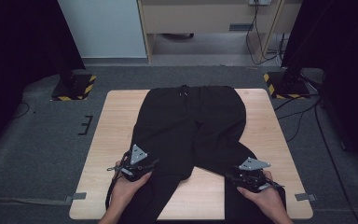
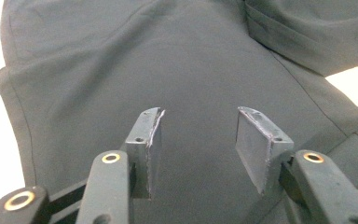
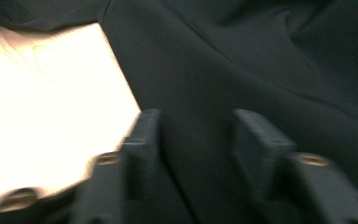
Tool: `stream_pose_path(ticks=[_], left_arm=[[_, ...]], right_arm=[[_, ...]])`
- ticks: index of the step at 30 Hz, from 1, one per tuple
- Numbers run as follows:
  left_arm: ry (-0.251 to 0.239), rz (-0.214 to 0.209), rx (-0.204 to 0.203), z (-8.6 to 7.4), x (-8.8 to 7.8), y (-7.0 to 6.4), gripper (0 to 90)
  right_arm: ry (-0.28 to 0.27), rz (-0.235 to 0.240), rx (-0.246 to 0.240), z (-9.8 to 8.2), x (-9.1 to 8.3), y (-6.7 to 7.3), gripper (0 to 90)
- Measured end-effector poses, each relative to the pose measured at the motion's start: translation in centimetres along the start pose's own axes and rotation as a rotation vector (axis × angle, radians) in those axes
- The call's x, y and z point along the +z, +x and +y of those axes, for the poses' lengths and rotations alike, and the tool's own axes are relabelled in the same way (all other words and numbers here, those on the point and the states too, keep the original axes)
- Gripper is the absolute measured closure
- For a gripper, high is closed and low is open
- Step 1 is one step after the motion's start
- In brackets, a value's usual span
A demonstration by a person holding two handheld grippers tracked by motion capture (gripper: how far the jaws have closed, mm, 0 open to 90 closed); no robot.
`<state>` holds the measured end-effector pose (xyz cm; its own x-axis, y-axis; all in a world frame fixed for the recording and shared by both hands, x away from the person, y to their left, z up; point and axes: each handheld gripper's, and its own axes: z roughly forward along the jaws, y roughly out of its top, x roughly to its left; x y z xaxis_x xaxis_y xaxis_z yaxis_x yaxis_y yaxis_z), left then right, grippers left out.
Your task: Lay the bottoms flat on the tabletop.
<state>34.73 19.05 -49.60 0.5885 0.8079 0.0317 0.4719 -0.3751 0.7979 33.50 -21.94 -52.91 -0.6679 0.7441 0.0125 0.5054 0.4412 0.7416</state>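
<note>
A pair of black trousers (image 1: 191, 121) lies flat on the wooden table (image 1: 116, 121), waistband at the far edge and both legs running toward the near edge. My left gripper (image 1: 143, 164) rests over the left leg near the front. In the left gripper view its jaws (image 2: 200, 112) stand apart above smooth black cloth (image 2: 168, 60), with nothing pinched. My right gripper (image 1: 243, 175) is over the right leg. The right gripper view is blurred: the jaws (image 3: 193, 114) are apart over the trouser leg (image 3: 242, 60), beside bare tabletop (image 3: 46, 93).
Two stands with yellow-and-black striped bases (image 1: 74, 86) (image 1: 284, 84) sit on the grey floor behind the table's far corners. Cables (image 1: 307, 112) trail across the floor at the right. Tape marks (image 1: 74, 196) (image 1: 305, 196) sit by the table's near corners.
</note>
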Motion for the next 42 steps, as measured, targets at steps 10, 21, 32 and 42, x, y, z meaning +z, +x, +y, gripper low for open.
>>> stream_pose_path(ticks=[10,21,32,42], left_arm=[[0.003,0.006,0.007,0.0,0.0,0.0,50.3],[0.012,0.005,0.022,-0.1,0.3,-0.2,50.1],[0.008,0.028,0.013,-0.2,0.2,0.2,49.3],[0.011,0.032,0.023,-0.3,0.1,0.1,48.8]], right_arm=[[-0.079,-0.009,0.065,3.1,-1.7,-2.2,89.9],[0.019,-0.138,0.211,3.1,2.5,-7.8,88.5],[-0.124,-0.147,0.176,2.0,-1.3,-5.3,68.6],[-0.034,-0.134,0.128,0.4,1.2,-4.3,58.2]])
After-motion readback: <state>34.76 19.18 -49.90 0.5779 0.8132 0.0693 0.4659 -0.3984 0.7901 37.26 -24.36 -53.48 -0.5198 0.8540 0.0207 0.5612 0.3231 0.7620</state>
